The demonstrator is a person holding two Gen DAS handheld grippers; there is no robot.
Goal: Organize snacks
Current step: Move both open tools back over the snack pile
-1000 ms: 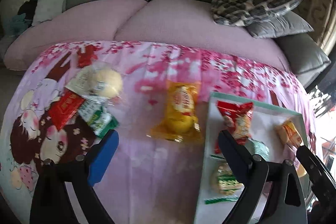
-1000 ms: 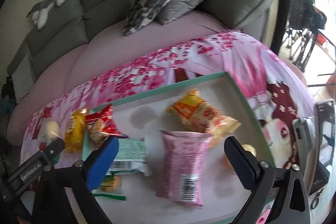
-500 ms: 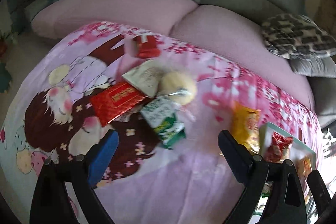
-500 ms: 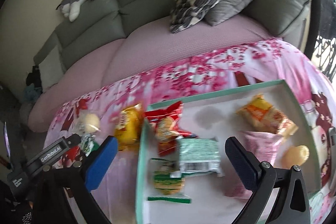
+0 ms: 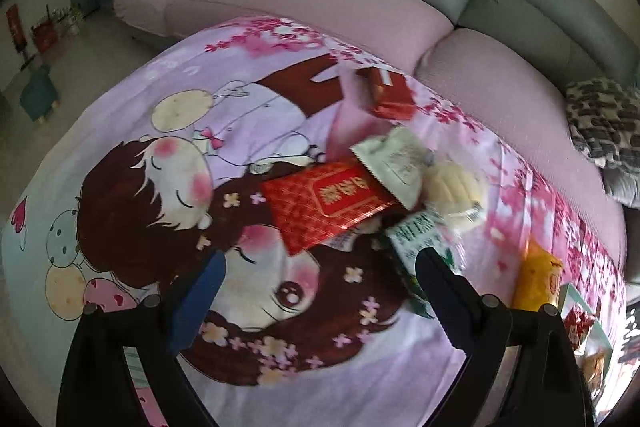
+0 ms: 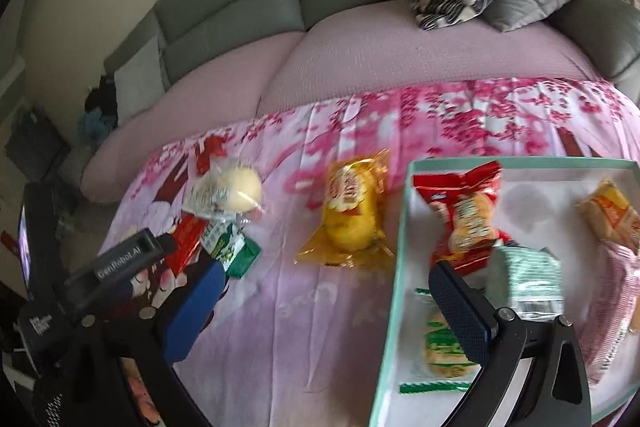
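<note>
Since a second ago I have swung my left gripper [image 5: 316, 287] leftward off the tray and over the loose pile, and my right gripper [image 6: 324, 295] has followed, so the tray [image 6: 400, 267] now sits under its right finger instead of filling its view.

Both pairs of jaws stand wide apart, holding nothing.

Ahead of my left gripper, between the fingers and a little beyond them, lies the red packet [image 5: 332, 203]. Overlapping its right end is the pale packet [image 5: 394, 159], with the wrapped round bun [image 5: 456, 187] touching it further right. The green-and-white packet [image 5: 420, 239] lies just at my left gripper's right fingertip. A red box [image 5: 390, 95] sits well beyond the pile. Far right of that gripper I see the yellow snack bag [image 5: 538, 275], near the tray's edge.

From my right wrist, the yellow snack bag [image 6: 352, 215] lies ahead between the fingers, just left of the tray. Inside the tray, the red snack bag [image 6: 466, 215] lies ahead of the right finger, the mint-striped packet [image 6: 532, 279] just right of that finger.
</note>
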